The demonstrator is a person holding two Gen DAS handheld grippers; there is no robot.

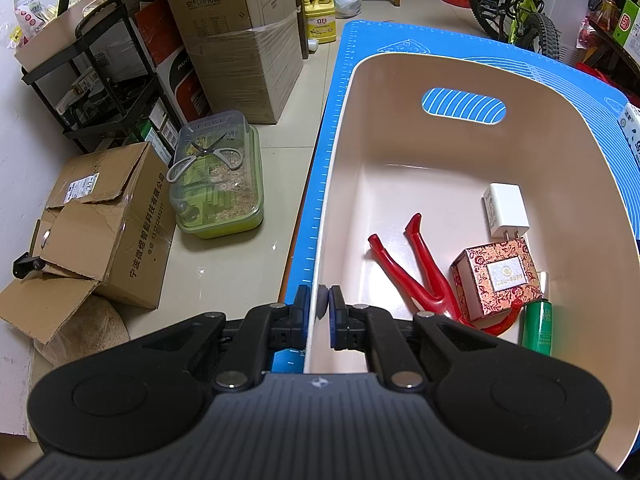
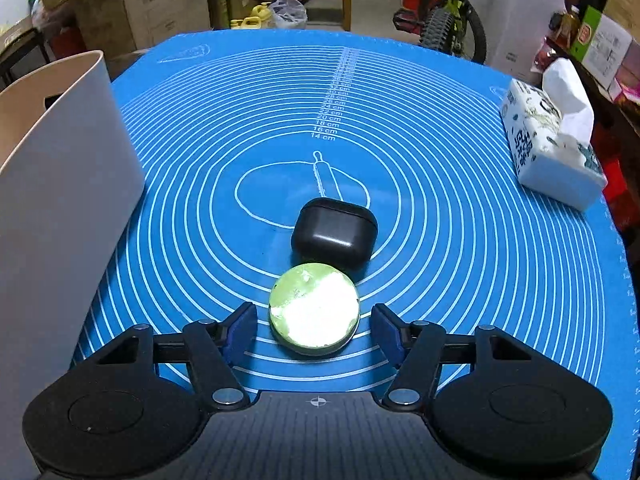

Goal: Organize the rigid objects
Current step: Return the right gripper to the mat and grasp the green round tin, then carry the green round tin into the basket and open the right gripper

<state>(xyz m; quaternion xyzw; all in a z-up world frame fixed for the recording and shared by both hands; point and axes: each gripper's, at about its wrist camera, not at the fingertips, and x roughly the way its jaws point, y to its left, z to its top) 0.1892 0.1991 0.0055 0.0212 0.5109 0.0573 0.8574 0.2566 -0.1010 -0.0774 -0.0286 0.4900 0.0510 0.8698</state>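
The left gripper [image 1: 319,308] pinches the smooth cream bin's [image 1: 344,128] rim at the surface's left edge. Mid-surface, the right gripper [image 2: 314,330] is wide open around a flat, round, shiny green tin [image 2: 314,310], which touches a smooth black case [image 2: 335,232] just beyond.

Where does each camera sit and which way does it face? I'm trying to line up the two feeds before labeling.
Left wrist: on the left gripper, looking forward and down into the beige bin holding red pliers, a charger, a patterned box and a green lighter; its fingers clamp the bin's wall.
Right wrist: on the right gripper, facing across the blue mat at a round green tin and a black earbud case; its open fingers flank the tin.
Shared: bin, mat.
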